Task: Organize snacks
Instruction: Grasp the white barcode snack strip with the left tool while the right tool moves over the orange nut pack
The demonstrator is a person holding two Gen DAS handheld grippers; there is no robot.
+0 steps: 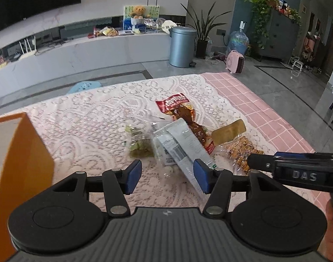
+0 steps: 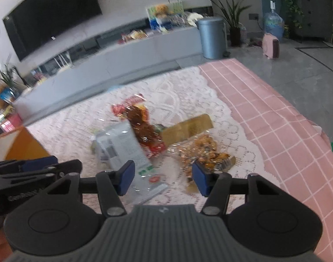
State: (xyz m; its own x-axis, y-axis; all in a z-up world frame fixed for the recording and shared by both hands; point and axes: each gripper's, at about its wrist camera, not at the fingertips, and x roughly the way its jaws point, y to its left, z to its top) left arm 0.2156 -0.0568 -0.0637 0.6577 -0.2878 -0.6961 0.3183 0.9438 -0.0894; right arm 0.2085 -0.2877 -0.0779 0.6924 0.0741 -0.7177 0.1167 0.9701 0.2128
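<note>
1. A heap of snack packets lies in the middle of both frames on a white lace cloth (image 1: 83, 118), which is spread over a pink checked tablecloth (image 1: 264, 100).
2. The left gripper (image 1: 167, 175) fills the bottom of the left wrist view. Its blue pads stand apart with nothing pressed between them. The lower end of a white and grey packet (image 1: 184, 144) shows in the gap, but neither pad grips it.
3. The right gripper (image 2: 163, 178) sits at the bottom of the right wrist view, jaws released. The printed end of the same white and grey packet shows between its pads, untouched.
4. A red packet of brown meat (image 1: 184, 113) lies partly over the upper edge of the white and grey packet, running toward the upper middle of the frame.
5. A clear bag of green pieces (image 1: 139, 144) lies just left of the white and grey packet in the left wrist view.
6. A clear bag of orange-brown bits with a gold header (image 2: 201, 146) lies to the right of the heap, its near end just beyond the right gripper's right pad.
7. An orange box (image 1: 20, 159) stands at the left edge of the left wrist view, on the lace cloth, apart from the heap.
8. In the left wrist view the right gripper's black body enters from the right edge, beside the orange-brown bag.
</note>
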